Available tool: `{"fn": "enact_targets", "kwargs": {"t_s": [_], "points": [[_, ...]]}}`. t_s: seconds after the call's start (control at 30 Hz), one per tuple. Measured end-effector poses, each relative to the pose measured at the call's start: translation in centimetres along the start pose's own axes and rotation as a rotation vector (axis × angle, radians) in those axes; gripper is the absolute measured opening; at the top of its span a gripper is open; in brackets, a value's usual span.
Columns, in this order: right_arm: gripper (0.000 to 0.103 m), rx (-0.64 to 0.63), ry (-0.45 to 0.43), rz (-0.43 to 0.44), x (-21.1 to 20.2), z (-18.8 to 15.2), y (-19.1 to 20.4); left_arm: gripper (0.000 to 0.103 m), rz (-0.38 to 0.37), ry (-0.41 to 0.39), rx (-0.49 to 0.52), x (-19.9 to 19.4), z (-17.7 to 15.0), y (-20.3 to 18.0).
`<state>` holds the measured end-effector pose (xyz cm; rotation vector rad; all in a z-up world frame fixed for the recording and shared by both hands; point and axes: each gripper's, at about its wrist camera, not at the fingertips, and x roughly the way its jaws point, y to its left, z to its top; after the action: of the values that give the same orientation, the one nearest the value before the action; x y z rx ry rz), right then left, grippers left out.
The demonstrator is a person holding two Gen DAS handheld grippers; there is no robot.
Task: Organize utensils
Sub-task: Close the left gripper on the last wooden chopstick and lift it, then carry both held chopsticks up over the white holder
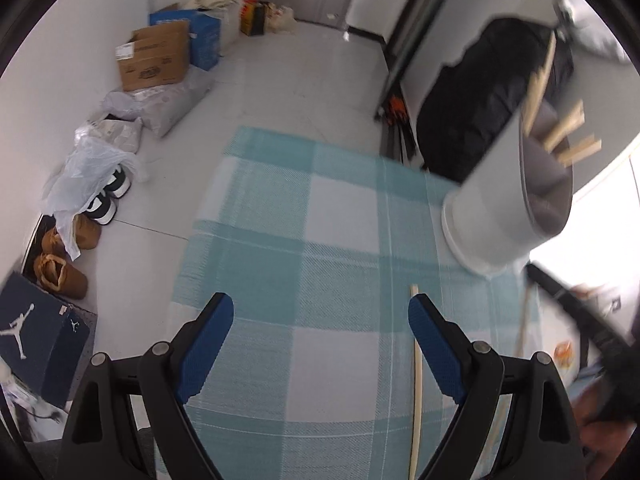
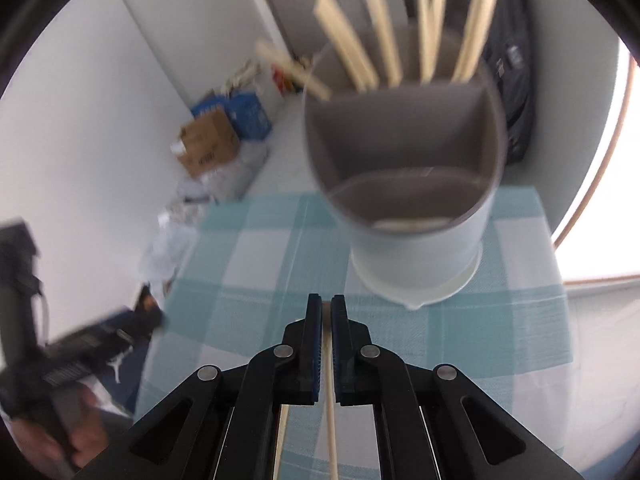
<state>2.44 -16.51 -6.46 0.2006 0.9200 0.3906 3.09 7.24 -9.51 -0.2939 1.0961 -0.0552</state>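
- Fingers of left gripper (image 1: pixel 320 344) spread wide over checked cloth (image 1: pixel 304 216), blue pads (image 1: pixel 208 344) bare, nothing between them.
- Chopstick (image 1: pixel 416 384) flat on cloth, just inside right-hand pad; touching or only overlapping, cannot tell.
- Right gripper (image 2: pixel 326 312) pinched nearly closed on a pale chopstick (image 2: pixel 330 420), stick running back between the pads and off the bottom edge; front tip hidden between the fingertips.
- Second stick (image 2: pixel 282 428) glimpsed through the left linkage, mostly covered.
- White holder (image 2: pixel 420 256) upright on cloth just beyond the right fingertips, grey inside, split by dividers; far compartments hold upright chopsticks (image 2: pixel 384 32), near compartment shows a pale shape at its bottom, too blurred to name.
- Holder leaning in the left view from lens distortion, stick tops smeared.
- Blurred hand (image 2: pixel 86 440) on a black handle at lower left of right view.
- Boxes (image 1: pixel 156 56), bags and shoes on floor.
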Motion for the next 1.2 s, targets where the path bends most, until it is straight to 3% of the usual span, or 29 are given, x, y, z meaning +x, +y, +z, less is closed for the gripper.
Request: {"fn": "enact_targets", "kwargs": {"t_s": [0.23, 0.5, 0.63, 0.8, 0.87, 0.93, 1.2], "points": [[0.004, 0.082, -0.183, 0.057, -4.5, 0.4, -2.0, 0.086, 0.059, 0.089, 0.133, 2.5, -1.0, -3.5], [0.004, 0.19, -0.254, 0.078, -6.0, 0.3, -4.9, 0.086, 0.086, 0.135, 0.228, 4.7, -0.2, -6.1], [0.004, 0.188, -0.294, 0.077, -6.8, 0.5, -5.7, 0.065, 0.096, 0.185, 0.224, 5.9, 0.0, -6.1], [0.004, 0.214, -0.302, 0.092, -7.3, 0.5, -6.8, 0.037, 0.124, 0.166, 0.249, 5.7, -0.1, -6.9], [0.004, 0.23, -0.299, 0.098, -7.3, 0.5, -7.2, 0.017, 0.12, 0.159, 0.255, 5.6, -0.1, -7.2], [0.004, 0.238, -0.3, 0.1, -7.2, 0.6, -7.5, 0.004, 0.099, 0.165, 0.251, 5.7, -0.1, -7.7], [0.004, 0.245, -0.33, 0.092, -8.0, 0.4, -7.8, 0.003, 0.096, 0.141, 0.176, 5.7, 0.1, -8.4]]}}
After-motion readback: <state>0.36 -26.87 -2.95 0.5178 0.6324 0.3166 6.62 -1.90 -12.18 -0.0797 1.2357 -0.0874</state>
